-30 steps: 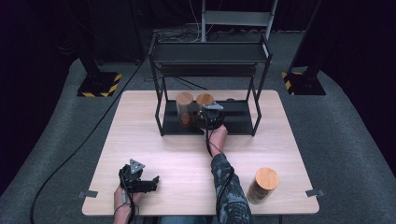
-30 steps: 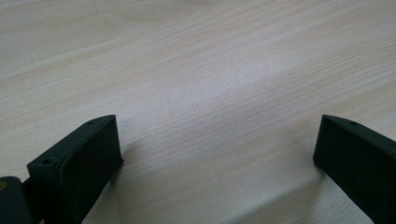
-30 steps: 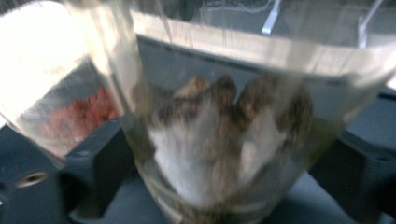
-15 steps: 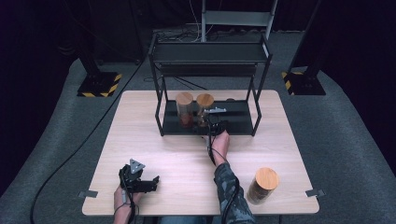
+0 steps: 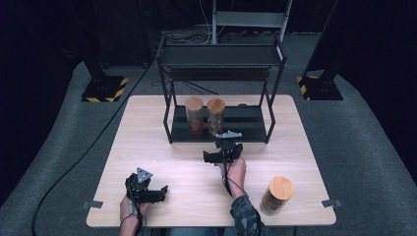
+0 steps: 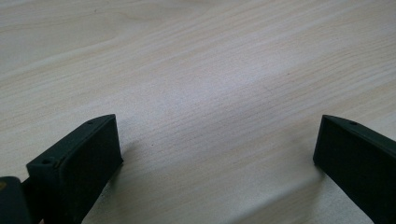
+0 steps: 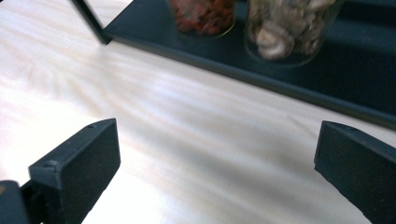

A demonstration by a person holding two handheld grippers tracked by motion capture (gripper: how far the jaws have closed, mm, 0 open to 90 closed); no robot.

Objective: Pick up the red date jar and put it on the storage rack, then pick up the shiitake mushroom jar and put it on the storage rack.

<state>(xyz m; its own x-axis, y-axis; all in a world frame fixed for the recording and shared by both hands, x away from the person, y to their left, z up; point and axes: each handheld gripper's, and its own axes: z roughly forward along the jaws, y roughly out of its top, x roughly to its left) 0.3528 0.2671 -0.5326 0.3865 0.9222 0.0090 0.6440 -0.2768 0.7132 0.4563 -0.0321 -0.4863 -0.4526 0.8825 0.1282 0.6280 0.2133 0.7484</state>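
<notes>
Glass jar (image 7: 289,28) on black shelf (image 7: 364,88), beyond wide-apart right gripper (image 7: 217,154) jaws.

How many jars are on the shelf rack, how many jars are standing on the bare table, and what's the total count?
Jars on the rack's bottom shelf: 2, one with red contents and one with pale brown contents.
Jars on the table: 1, the wooden-lidded jar near the right front corner.
Total: 3 jars.
</notes>
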